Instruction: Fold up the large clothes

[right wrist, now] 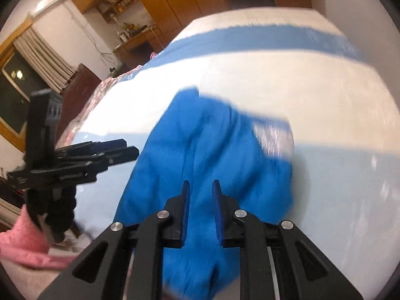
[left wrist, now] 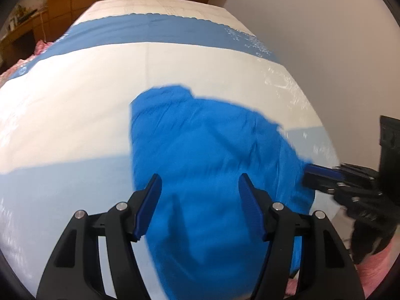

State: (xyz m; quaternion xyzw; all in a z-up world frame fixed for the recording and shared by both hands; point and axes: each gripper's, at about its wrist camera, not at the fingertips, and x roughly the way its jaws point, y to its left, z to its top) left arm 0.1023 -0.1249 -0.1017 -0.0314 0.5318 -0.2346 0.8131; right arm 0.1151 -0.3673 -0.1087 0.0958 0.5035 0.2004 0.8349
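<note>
A bright blue garment (left wrist: 207, 160) lies bunched on a bed with a white and blue striped cover; it also shows in the right wrist view (right wrist: 200, 155). My left gripper (left wrist: 200, 182) is open, its jaws wide apart above the garment's near part, holding nothing. My right gripper (right wrist: 201, 187) hovers over the garment with its jaws a narrow gap apart and nothing visibly clamped between them. The right gripper also shows at the garment's right edge in the left wrist view (left wrist: 315, 172). The left gripper shows left of the garment in the right wrist view (right wrist: 125, 150).
The bed cover (left wrist: 75, 100) has a dark blue band (left wrist: 160, 30) far off and a pale blue band near. A pink patterned blanket (right wrist: 95, 95) lies at the bed's left edge. A white wall (left wrist: 312, 25) stands to the right. Wooden cabinets (right wrist: 175, 0) and a desk stand beyond.
</note>
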